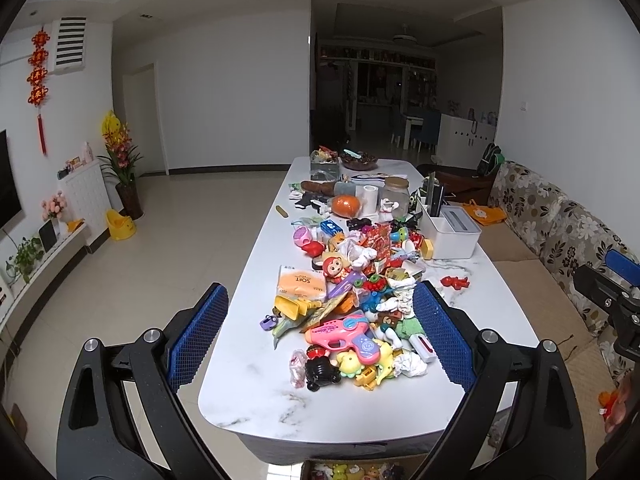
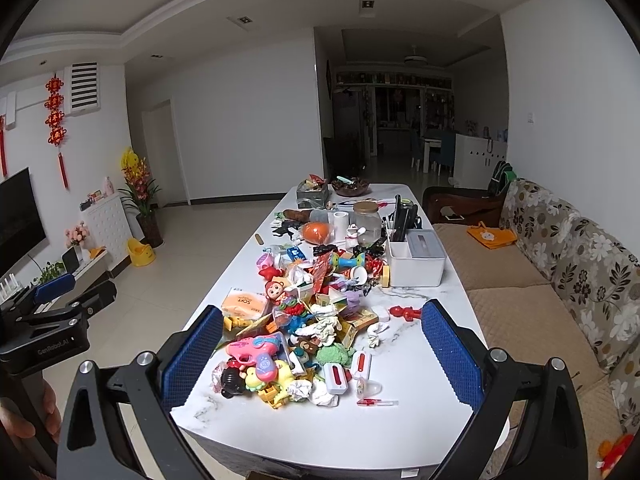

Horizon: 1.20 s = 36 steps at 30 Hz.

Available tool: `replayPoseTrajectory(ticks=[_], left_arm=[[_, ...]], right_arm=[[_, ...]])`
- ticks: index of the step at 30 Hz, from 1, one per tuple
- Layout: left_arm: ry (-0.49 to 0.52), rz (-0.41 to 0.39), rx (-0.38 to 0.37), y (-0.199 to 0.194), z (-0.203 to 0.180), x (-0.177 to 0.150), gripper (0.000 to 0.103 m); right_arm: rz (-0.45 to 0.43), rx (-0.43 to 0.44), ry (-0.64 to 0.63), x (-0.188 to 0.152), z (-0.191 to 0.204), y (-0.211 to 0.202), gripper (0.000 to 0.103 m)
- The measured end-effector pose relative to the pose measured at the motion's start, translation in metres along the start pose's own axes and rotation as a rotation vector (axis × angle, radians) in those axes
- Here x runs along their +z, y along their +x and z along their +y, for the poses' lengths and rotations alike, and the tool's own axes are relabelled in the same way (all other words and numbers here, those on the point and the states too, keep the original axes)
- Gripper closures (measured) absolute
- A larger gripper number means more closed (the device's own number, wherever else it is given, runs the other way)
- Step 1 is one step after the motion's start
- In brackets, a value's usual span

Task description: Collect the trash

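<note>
White table [image 2: 280,432] holds crumpled paper [image 2: 322,394] amid toys, ahead of both wide-spread, empty tools [image 2: 320,364] [image 1: 320,336].

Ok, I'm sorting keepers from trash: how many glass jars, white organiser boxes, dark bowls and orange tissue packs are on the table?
Glass jar: 1
White organiser box: 1
Dark bowl: 1
Orange tissue pack: 1
Total: 4
</note>
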<state>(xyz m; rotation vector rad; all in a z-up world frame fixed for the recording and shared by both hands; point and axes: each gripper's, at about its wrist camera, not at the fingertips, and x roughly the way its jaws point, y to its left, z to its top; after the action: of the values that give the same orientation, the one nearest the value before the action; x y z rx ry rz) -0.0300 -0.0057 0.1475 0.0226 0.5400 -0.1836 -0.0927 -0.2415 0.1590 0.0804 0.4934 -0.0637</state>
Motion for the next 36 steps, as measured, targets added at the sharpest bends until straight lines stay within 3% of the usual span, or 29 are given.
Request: replayPoseTrajectory(ticks=[36], left_arm=[[0.020, 0.033, 0.002, 0.011, -0.005, -0.004, 0.012]], right_arm=[[0.013, 0.007, -0.008, -0.005, 0.000, 0.004, 0.005]])
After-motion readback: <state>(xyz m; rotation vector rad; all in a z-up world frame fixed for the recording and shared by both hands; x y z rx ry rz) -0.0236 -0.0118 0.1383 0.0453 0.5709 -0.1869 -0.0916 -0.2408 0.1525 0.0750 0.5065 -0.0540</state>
